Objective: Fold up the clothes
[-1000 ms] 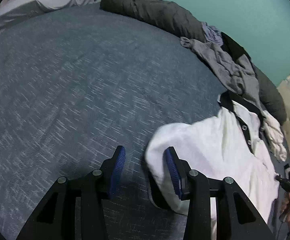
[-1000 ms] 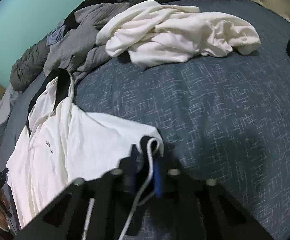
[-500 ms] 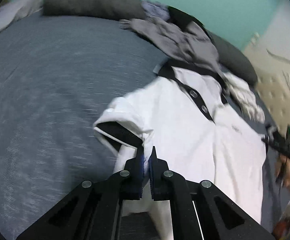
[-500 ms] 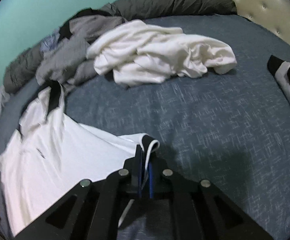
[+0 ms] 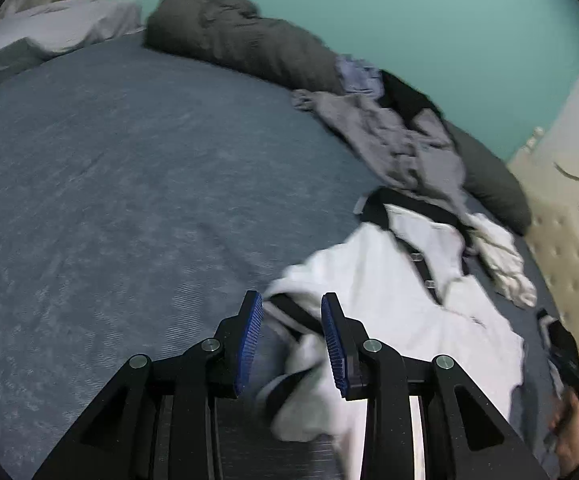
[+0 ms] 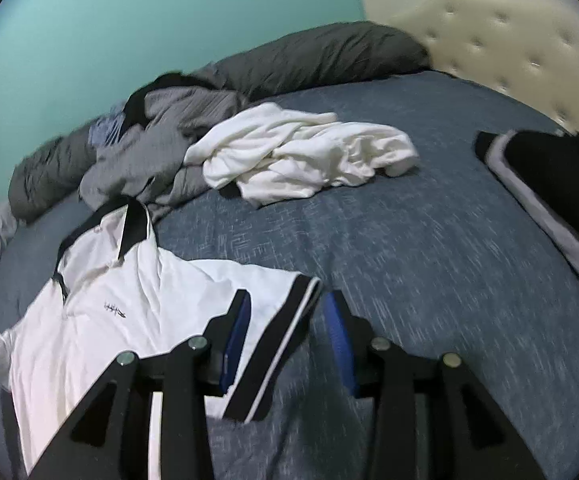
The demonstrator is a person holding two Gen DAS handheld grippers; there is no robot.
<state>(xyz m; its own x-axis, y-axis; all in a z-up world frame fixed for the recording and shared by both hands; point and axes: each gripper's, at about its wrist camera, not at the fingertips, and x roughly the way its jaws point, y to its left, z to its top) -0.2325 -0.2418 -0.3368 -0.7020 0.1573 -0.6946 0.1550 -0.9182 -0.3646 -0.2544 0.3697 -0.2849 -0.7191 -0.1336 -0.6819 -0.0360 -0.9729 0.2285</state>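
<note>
Both your grippers are letting go of the polo's sleeves.
Your left gripper [image 5: 291, 324] and right gripper [image 6: 285, 320] are opening, pads seemingly clear of cloth; the polo [image 6: 101, 320] lies on the bed [image 6: 409, 280].

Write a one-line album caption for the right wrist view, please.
Right gripper, jaws opening, over the striped sleeve of a white polo shirt spread on a blue bed.

Both grippers, clamped on the black-trimmed sleeves of the white polo shirt [image 6: 137, 312] half a second ago, are opening; sleeves released onto the bed.
</note>
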